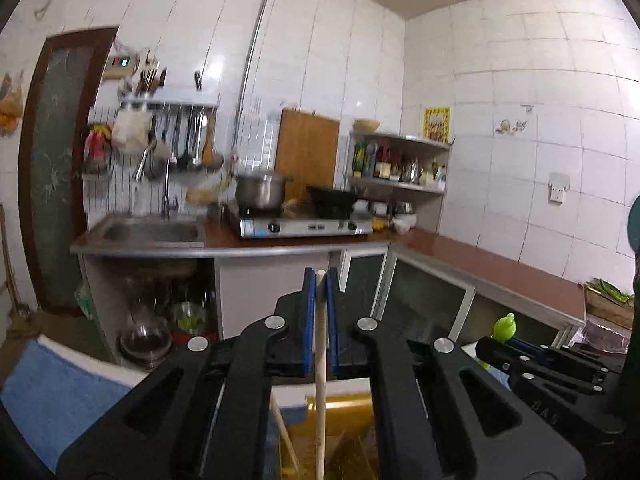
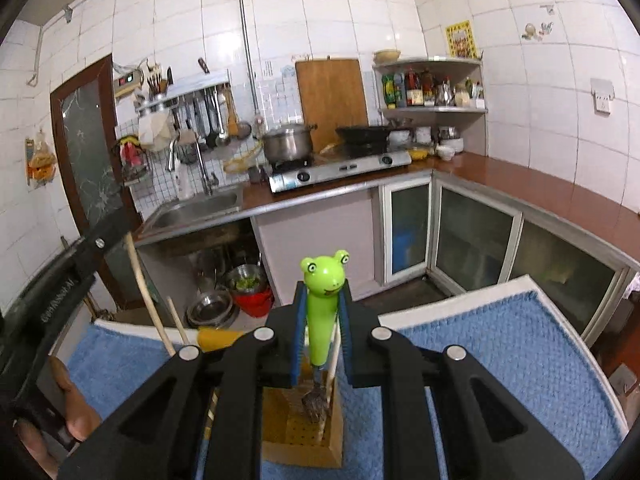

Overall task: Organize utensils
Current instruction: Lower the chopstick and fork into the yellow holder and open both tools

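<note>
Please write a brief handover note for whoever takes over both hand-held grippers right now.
Left hand-held gripper: shut on a wooden stick, held upright.
Right hand-held gripper: shut on the frog-handled fork, tines down over the wooden holder.
The holder stands on the blue towel; another wooden stick leans beside it.
Done: both utensils gripped.
Left: lower each into the holder and release.

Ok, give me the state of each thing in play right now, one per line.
Left hand-held gripper: shut on wooden stick, upright.
Right hand-held gripper: shut on frog-handled fork, tines down over wooden utensil holder.
Wooden utensil holder: upright on blue towel.
</note>
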Demonstrator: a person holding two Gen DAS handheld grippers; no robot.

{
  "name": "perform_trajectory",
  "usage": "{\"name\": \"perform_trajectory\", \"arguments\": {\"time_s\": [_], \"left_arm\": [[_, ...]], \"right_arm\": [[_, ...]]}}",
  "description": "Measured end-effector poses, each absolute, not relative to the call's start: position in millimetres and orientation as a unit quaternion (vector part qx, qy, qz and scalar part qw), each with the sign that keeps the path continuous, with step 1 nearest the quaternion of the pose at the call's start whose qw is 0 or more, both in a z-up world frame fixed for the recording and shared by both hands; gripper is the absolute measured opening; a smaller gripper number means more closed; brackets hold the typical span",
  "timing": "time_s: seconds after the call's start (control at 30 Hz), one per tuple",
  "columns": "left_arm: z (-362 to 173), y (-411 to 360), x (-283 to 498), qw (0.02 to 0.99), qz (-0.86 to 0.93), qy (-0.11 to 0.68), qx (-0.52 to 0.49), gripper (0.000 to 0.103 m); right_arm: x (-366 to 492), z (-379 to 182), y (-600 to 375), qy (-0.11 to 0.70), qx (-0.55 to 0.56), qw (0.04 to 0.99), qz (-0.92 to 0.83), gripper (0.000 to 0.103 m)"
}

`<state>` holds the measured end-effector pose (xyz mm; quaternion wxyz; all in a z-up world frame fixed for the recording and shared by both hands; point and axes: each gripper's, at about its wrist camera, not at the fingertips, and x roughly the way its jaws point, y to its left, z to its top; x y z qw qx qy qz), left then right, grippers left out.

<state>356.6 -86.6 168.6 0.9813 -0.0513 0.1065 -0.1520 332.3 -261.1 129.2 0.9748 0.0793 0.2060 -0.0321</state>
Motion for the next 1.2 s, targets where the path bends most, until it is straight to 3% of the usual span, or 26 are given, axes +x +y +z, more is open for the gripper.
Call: {"name": "perform_trajectory", "arguments": {"time_s": [0.63, 0.67, 0.7, 0.77, 0.83, 0.9, 0.97, 1.07, 1.2], "left_arm": [[98.6, -65.0, 370.1, 0.963, -0.134, 0.233, -0.039, 0.008], [99.3, -60.9, 368.8, 0.961, -0.133, 0.238, -0.041, 0.014], [101.3, -56.4, 365.7, 0.961, -0.128, 0.239, -0.044, 0.02], [106.3, -49.9, 356.8, 0.963, -0.118, 0.239, -0.048, 0.048], [114.2, -40.1, 346.0, 0.964, -0.109, 0.238, -0.052, 0.064], [120.4, -33.2, 335.1, 0.965, -0.099, 0.236, -0.053, 0.072], [123.3, -24.3, 323.2, 0.963, -0.097, 0.246, -0.055, 0.085], [122.8, -12.9, 304.1, 0.962, -0.093, 0.251, -0.056, 0.097], [108.6, -3.7, 281.4, 0.957, -0.083, 0.273, -0.056, 0.098]], "right_arm": [[347.4, 66.2, -257.1, 0.267, 0.059, 0.962, -0.008, 0.017], [346.1, 66.6, -258.8, 0.268, 0.061, 0.961, -0.006, 0.02], [343.0, 67.9, -262.4, 0.268, 0.067, 0.961, 0.001, 0.034], [335.7, 72.2, -265.9, 0.261, 0.074, 0.963, 0.006, 0.051], [326.7, 78.3, -267.0, 0.257, 0.063, 0.964, 0.004, 0.052], [319.0, 81.5, -268.3, 0.258, 0.053, 0.965, -0.004, 0.053], [308.4, 82.2, -271.5, 0.261, 0.052, 0.964, -0.006, 0.063], [291.1, 77.3, -273.7, 0.266, 0.045, 0.963, -0.007, 0.074], [269.1, 59.9, -272.1, 0.281, 0.029, 0.959, -0.007, 0.075]]}}
